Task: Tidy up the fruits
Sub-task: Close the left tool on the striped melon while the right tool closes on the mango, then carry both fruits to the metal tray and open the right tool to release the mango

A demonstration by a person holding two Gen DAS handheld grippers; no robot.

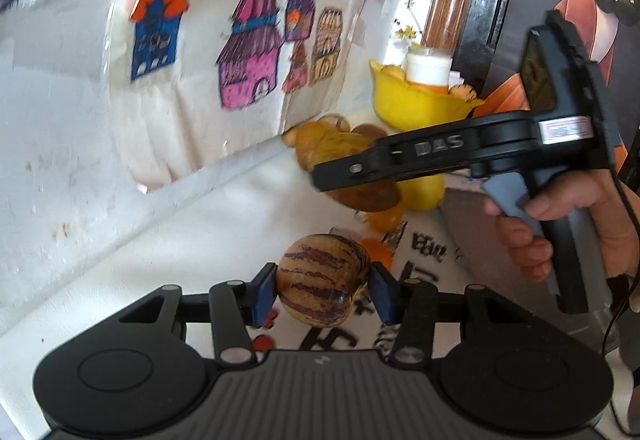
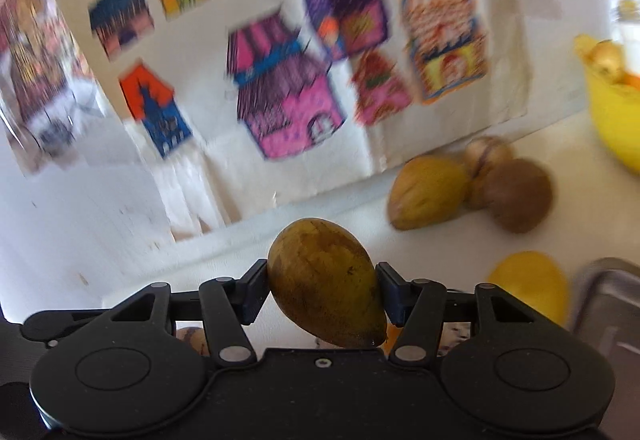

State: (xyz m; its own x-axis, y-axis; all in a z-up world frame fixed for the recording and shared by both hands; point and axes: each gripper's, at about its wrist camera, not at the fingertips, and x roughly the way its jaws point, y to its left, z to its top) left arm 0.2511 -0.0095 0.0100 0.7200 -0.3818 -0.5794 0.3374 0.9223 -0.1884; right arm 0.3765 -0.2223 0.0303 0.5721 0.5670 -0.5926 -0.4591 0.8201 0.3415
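Left gripper [image 1: 322, 290] clenched on striped fruit [image 1: 322, 280] between its pads, right gripper [image 2: 322, 294] gripped olive-yellow fruit [image 2: 326, 284], tip toward five o'clock

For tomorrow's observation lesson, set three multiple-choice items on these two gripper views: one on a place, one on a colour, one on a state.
1. Where does the yellow bowl stand?
A. by the wall
B. on the floor
C. in a tray

2. What colour are the stripes on the left gripper's fruit?
A. green
B. purple
C. white

3. What is the right gripper doing?
A. hanging empty
B. holding a cup
C. holding a brownish-yellow fruit

Answers: 1 A, the bowl sits where table meets wall; 2 B, dark purple streaks show; 3 C, the fruit sits clamped between its jaws.
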